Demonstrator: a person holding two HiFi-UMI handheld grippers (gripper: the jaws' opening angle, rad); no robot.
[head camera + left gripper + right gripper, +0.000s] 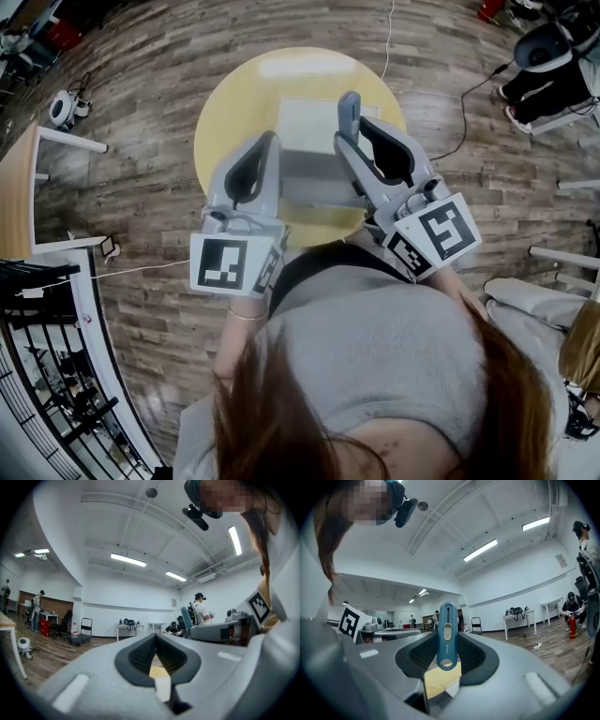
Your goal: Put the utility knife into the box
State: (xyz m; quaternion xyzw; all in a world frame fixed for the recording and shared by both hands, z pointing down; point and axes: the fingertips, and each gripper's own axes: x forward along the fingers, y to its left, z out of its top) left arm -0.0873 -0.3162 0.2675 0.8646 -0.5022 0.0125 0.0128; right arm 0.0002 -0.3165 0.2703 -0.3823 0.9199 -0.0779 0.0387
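The right hand-held gripper [448, 654] clamps the blue utility knife [446, 630] upright.

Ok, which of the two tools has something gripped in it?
The right tool: a blue utility knife stands upright, clamped between its jaws. The left tool is closed with nothing in it.

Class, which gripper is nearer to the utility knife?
Right. The right gripper grips the utility knife upright between its fingers; the left gripper is apart, to the knife's left, holding nothing.
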